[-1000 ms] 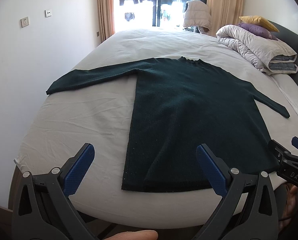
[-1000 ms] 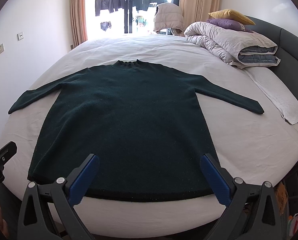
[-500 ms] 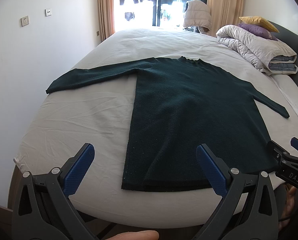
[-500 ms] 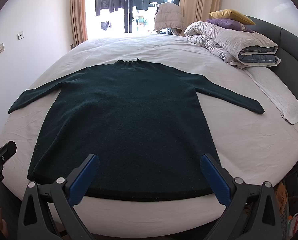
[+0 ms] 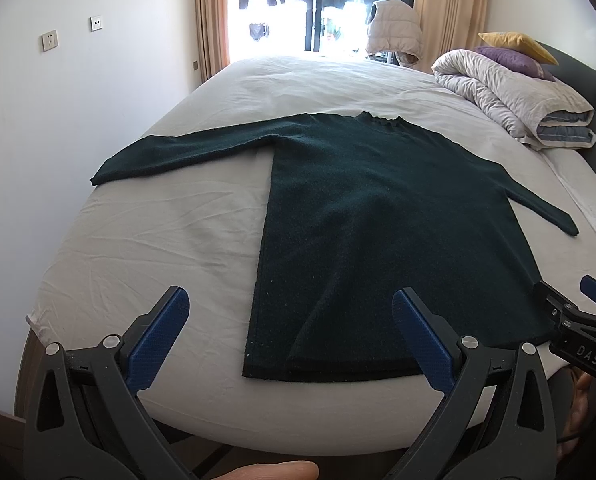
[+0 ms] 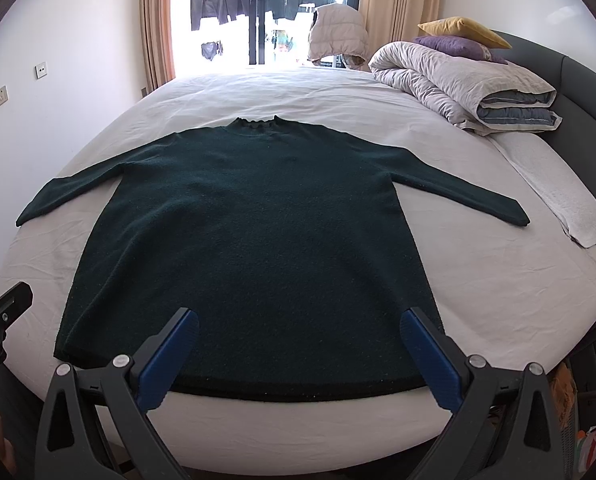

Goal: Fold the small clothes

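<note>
A dark green sweater (image 6: 257, 240) lies flat on the bed (image 6: 498, 280), sleeves spread to both sides, hem nearest, apparently laid out so that folding can begin. The right hand-held gripper (image 6: 298, 354) hangs just before the hem's middle, fingers spread and empty. The left hand-held gripper (image 5: 289, 334) hovers off the hem's left corner, likewise spread, gripping nothing; no fold is made yet.

My left gripper (image 5: 289, 332) hung wide open over the bed's (image 5: 157, 248) near edge. The sweater (image 5: 378, 232) lay flat, sleeves spread, hem near me. The right gripper (image 5: 578, 320) showed at the far right.
</note>
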